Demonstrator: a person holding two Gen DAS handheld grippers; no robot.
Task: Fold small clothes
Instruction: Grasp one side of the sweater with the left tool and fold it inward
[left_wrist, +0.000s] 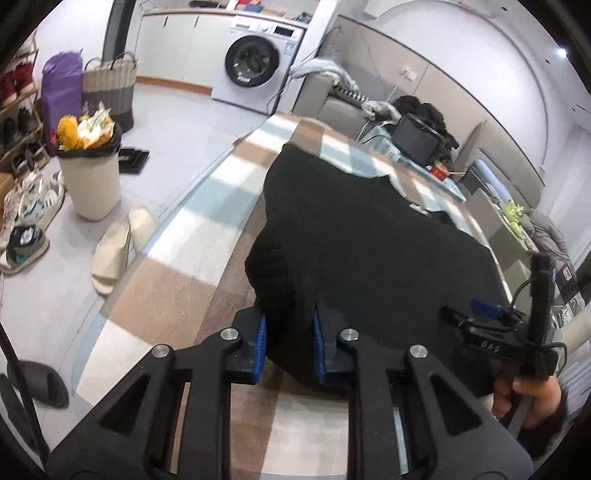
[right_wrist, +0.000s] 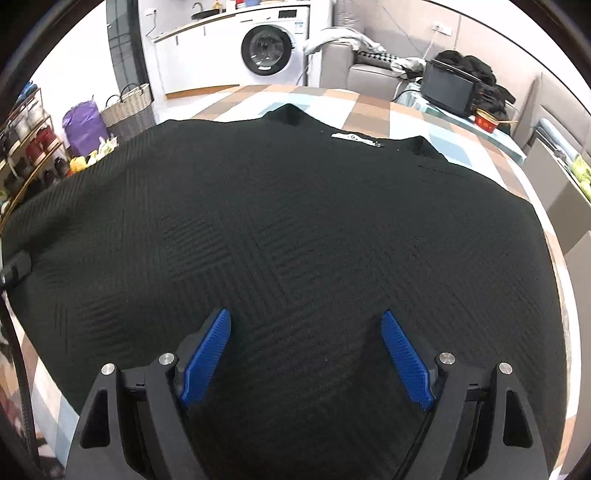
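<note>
A black knit garment (left_wrist: 354, 236) lies spread on the checked tablecloth (left_wrist: 170, 302). My left gripper (left_wrist: 289, 341) is shut on a bunched fold at the garment's left edge, the cloth pinched between its blue pads (left_wrist: 260, 343). In the right wrist view the garment (right_wrist: 280, 236) fills the frame, neckline and white label (right_wrist: 356, 139) at the far side. My right gripper (right_wrist: 308, 354) is open, its blue pads (right_wrist: 207, 354) spread wide just over the near part of the cloth. The right gripper (left_wrist: 491, 332) also shows in the left wrist view, at the garment's right side.
A full waste bin (left_wrist: 90, 177), slippers (left_wrist: 110, 254) and shoes lie on the floor left of the table. A washing machine (right_wrist: 271, 50) stands at the back. A small black appliance (right_wrist: 452, 90) and a red box sit at the table's far right. A sofa stands behind.
</note>
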